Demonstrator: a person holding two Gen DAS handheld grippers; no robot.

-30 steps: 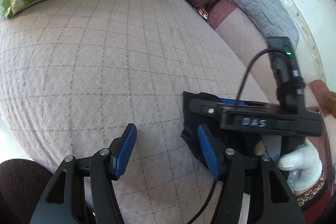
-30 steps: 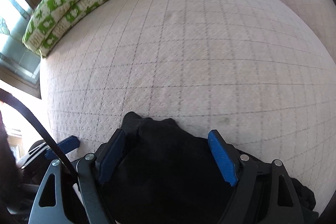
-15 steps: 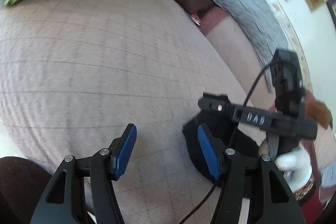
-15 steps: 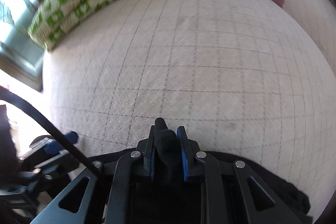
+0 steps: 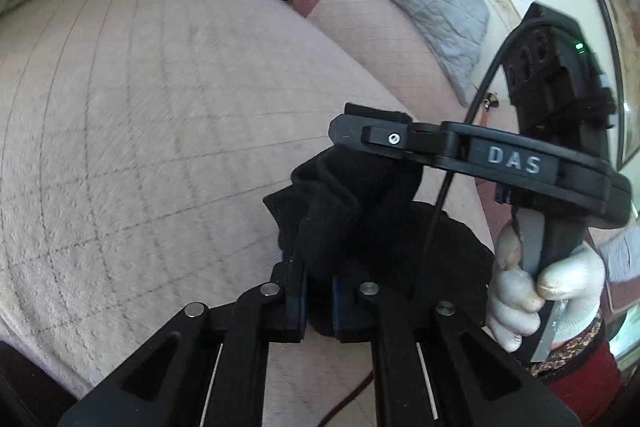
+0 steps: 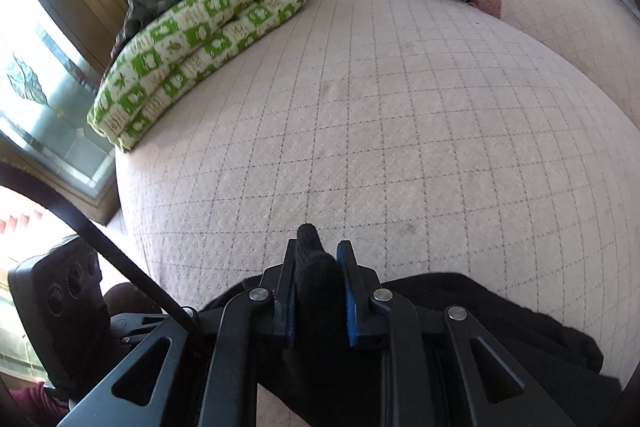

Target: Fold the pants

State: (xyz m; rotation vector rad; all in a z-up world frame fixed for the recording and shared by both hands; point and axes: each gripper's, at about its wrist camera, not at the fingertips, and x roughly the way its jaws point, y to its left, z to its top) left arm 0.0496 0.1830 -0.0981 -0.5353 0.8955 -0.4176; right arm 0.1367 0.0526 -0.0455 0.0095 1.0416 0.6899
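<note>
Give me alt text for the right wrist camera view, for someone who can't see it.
The right gripper is clamped on a fold of the black pants, which lie bunched on a pinkish quilted bed cover. A green and white patterned folded quilt lies at the far left edge by a window.

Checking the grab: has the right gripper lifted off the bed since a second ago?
Yes. The right gripper, shut on the black pants, has risen from the quilted bedspread.
</note>
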